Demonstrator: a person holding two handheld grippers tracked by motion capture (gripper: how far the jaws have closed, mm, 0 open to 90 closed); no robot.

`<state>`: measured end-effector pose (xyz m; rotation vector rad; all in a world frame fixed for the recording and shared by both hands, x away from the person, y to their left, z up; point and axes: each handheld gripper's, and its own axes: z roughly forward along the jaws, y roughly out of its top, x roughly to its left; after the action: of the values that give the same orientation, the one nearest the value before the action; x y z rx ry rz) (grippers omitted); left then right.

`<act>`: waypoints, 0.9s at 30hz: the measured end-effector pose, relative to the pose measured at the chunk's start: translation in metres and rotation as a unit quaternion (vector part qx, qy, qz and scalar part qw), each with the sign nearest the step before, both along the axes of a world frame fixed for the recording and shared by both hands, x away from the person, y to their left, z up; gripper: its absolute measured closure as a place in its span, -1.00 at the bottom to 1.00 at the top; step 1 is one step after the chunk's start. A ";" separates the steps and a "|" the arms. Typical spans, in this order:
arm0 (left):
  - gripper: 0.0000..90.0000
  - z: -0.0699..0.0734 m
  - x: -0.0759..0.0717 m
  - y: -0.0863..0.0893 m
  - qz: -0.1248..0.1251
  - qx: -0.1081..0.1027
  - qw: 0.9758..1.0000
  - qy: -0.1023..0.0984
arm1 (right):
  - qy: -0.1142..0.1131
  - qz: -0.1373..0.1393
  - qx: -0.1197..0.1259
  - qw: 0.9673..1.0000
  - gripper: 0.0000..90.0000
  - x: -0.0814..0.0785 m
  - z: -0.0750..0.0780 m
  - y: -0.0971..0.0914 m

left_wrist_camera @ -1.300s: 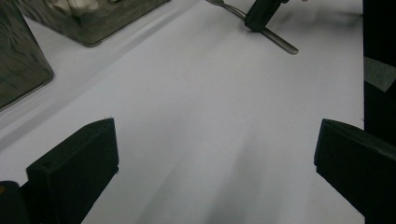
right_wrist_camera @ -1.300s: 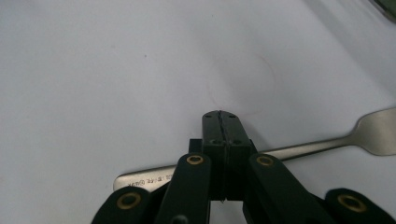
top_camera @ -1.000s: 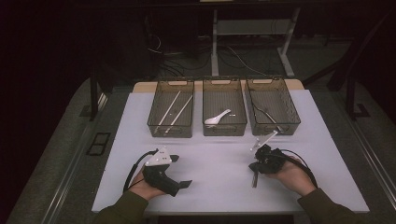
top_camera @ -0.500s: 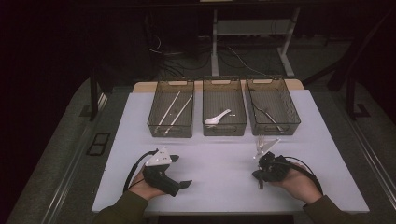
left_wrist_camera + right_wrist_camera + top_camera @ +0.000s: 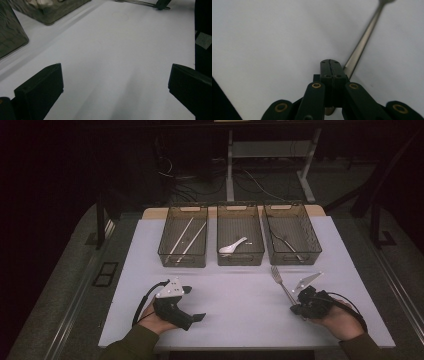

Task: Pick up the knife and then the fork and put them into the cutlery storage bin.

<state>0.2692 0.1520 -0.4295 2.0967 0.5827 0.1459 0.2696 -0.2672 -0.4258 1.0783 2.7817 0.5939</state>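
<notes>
1. The fork [image 5: 281, 283] looks like metal, with a smooth, slightly shiny handle.
2. The right gripper [image 5: 330, 65] has matt black plastic jaws with brass-coloured pins.
3. The table [image 5: 240, 295] has a smooth, matt white top.
4. The 3 bins [image 5: 240, 259] look like dark, half-transparent plastic.
5. The spoon [image 5: 233, 246] is glossy white.

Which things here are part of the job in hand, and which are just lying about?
In the job:
- fork, clamped by its handle
- right claw, shut on it
- right-hand basket, already holding metal cutlery, the likely target

Lying about:
- chopsticks in the left basket
- white spoon in the middle basket
- left claw, open over bare table
</notes>
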 end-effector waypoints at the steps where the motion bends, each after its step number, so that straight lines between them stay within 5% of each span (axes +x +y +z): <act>1: -1.00 0.000 0.000 0.000 0.000 0.000 1.000 0.000 | -0.001 -0.002 -0.003 1.000 0.99 0.000 0.000 -0.003; 16: -1.00 0.000 0.000 0.000 0.000 0.002 1.000 0.001 | 0.004 -0.031 -0.017 0.999 0.99 0.011 0.003 -0.030; 21: -1.00 0.000 0.000 -0.001 0.002 -0.001 1.000 0.001 | 0.005 -0.030 -0.003 1.000 0.80 0.019 0.015 -0.030; 27: -1.00 0.000 0.000 -0.001 0.003 -0.002 1.000 0.001 | 0.009 -0.035 -0.022 0.999 0.60 0.042 0.021 -0.018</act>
<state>0.2694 0.1507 -0.4300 2.0913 0.5913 0.1461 0.3111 -0.2853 -0.4046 1.1730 2.7446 0.5166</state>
